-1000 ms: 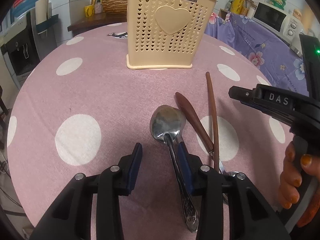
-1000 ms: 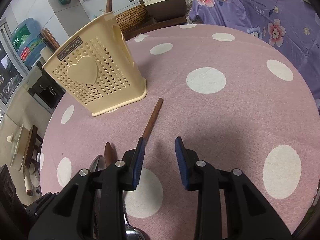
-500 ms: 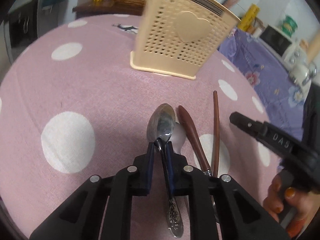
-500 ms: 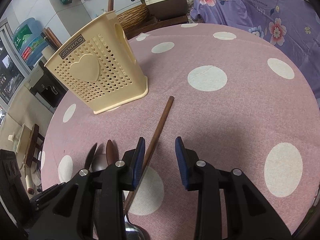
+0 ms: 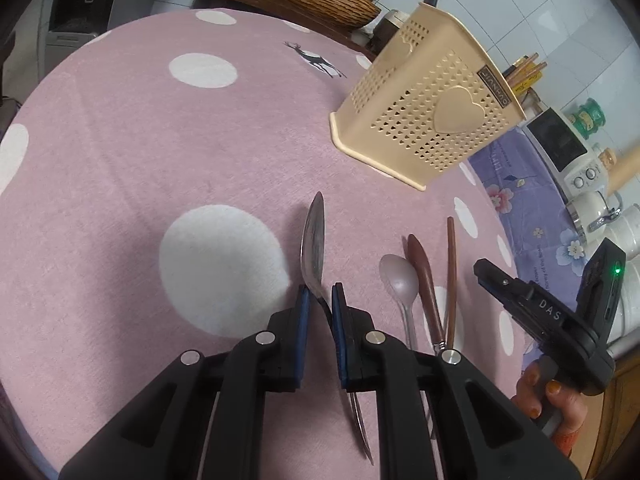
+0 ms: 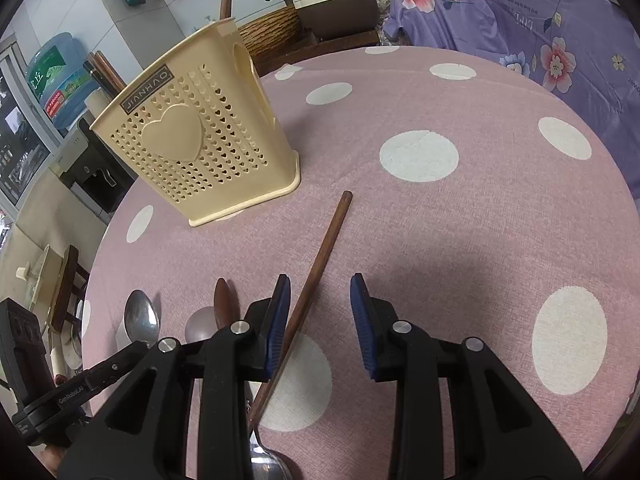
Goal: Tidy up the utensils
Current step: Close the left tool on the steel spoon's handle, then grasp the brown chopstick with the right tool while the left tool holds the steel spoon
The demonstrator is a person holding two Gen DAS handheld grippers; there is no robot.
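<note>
Lifted since a second ago, the shiny steel spoon (image 5: 313, 240) now hangs clamped in the left gripper (image 5: 319, 300).
Right gripper (image 6: 318, 312) gapes over the brown wooden-handled utensil (image 6: 320, 258); perforated cream plastic holder (image 5: 424, 120) waits at one o'clock, next stop.

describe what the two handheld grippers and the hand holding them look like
Both are black plastic with silver pivot screws and blue ribbed pads on the fingers. The left gripper has "GenRobot.AI" printed on its side; the right gripper carries white "DAS" lettering and a green LED. The hand on it has orange-painted nails. No cables visible.
</note>
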